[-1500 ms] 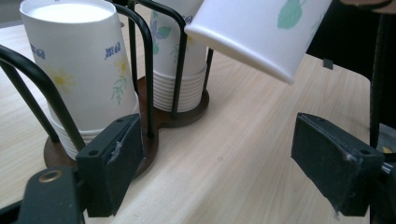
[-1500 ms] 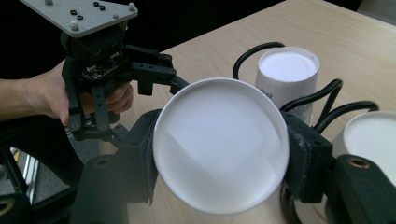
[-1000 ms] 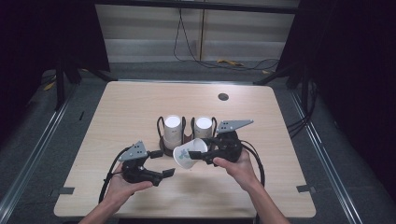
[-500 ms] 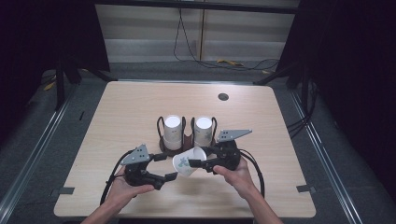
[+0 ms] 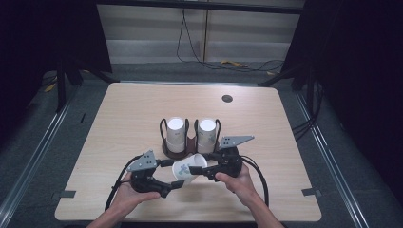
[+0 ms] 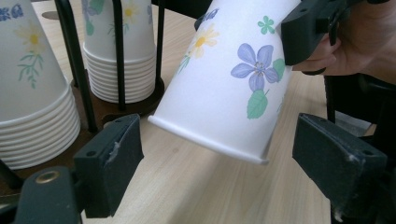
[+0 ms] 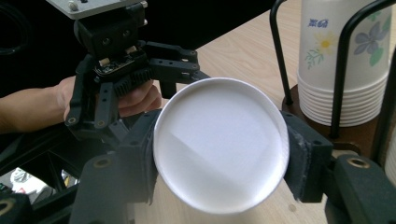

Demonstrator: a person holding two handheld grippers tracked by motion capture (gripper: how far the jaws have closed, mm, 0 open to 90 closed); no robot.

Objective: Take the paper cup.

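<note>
1. Currently the right gripper [image 5: 199, 170] has its fingers clamped on a single paper cup [image 5: 187, 170], one pad on each side near the base.
2. The cup is tilted, held over the desk [image 5: 266, 128] just in front of the cup rack [image 5: 190, 151]; in the left gripper view its rim points down toward the left gripper, and nothing is visible inside it.
3. The left gripper [image 6: 219, 158] has its fingers spread wide either side of the cup's rim, not touching it.
4. The rack is a dark round-based holder with black wire loops and two bays.
5. The left bay holds a nested stack of upside-down cups [image 5: 175, 134]; the right bay holds a second stack [image 5: 206, 135].
6. All the cups are white with a flower print.
</note>
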